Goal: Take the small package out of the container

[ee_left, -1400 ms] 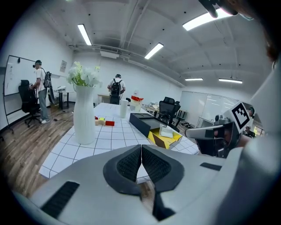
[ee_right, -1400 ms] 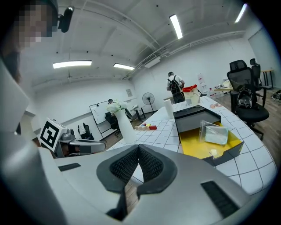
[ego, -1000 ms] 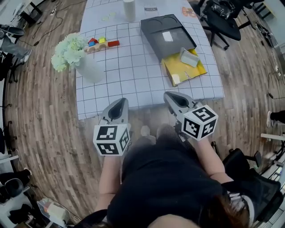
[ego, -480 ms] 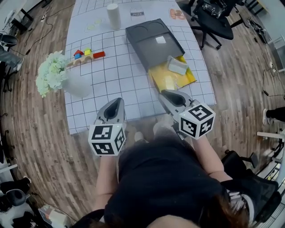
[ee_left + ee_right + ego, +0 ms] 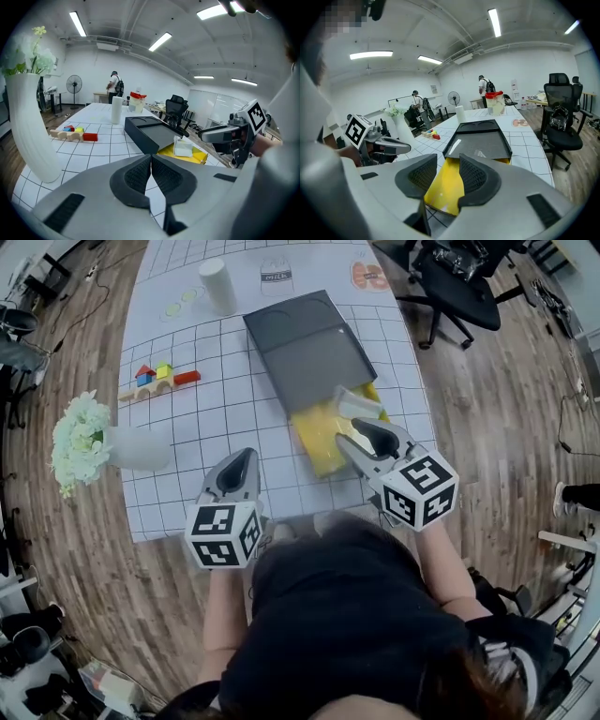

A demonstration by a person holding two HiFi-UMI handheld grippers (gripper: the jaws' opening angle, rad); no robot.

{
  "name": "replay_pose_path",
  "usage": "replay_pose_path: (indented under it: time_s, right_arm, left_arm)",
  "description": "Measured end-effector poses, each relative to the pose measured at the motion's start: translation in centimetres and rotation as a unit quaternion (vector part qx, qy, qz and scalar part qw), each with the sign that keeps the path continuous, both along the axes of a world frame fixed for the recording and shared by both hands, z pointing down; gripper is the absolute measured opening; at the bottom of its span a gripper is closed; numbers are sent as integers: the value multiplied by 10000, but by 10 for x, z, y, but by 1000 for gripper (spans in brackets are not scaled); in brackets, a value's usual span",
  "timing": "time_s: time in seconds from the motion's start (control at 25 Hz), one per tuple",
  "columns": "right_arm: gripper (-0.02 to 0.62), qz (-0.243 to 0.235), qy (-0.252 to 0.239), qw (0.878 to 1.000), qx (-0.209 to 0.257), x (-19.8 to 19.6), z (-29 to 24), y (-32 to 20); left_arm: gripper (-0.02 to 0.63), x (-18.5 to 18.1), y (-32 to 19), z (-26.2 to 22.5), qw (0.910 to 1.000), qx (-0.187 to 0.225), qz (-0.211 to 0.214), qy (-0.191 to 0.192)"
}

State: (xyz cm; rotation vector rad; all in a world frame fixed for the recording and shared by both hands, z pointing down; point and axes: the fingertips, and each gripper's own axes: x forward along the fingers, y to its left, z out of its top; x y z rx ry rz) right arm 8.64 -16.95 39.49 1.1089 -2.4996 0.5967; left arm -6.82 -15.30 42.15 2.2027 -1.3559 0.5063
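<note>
The container is a dark grey sleeve [image 5: 309,343] with a yellow tray [image 5: 319,432] slid out toward me. On the tray's right part lies the small white package [image 5: 359,407], also visible in the left gripper view [image 5: 183,147]. My right gripper [image 5: 354,435] hovers at the tray's near right end, beside the package. Its jaws have just been opening and now stand open [image 5: 447,176] with nothing gripped; the yellow tray [image 5: 443,190] shows through the gap. My left gripper [image 5: 246,456] is shut [image 5: 151,171], over the cloth left of the tray.
A white vase with pale flowers [image 5: 131,448] stands at the left edge of the checked tablecloth [image 5: 216,409]. Coloured toy blocks [image 5: 155,381] and a white cup [image 5: 217,285] sit further back. A black office chair [image 5: 450,277] stands right of the table.
Both grippers have moved forward from the table's near edge over the cloth. The right one now reaches the yellow tray.
</note>
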Motion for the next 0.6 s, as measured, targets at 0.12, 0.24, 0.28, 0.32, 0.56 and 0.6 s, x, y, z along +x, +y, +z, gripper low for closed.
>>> replay_pose_path:
  time_s: [0.12,0.24,0.28,0.32,0.56,0.6]
  right_arm:
    - [176,-96,220,9997,-12,17,8,-18]
    - [187,-143,492,9987,49,32,17,-36]
    - [187,-173,583,9981,66,36,20,-41]
    - [188,-219,671,9975,74,39,23,-46]
    - [187,-611,1139,9916,7,52,48,-65]
    - [187,-691,1203,9903,-20,52,53,-67]
  left_arm:
    - [31,6,-12,5,9999,-68,-140,-29]
    - [31,10,-22,9,9996,-127,-263,-61]
    - [31,11,-25,11,9994,-156,-306,-73]
    - [31,12,-27,13,9992,-188,-355,-86]
    - [31,17,-37,26,9973,-411,-571,-186]
    - [31,18,-38,28,9971,-442,-585,-202]
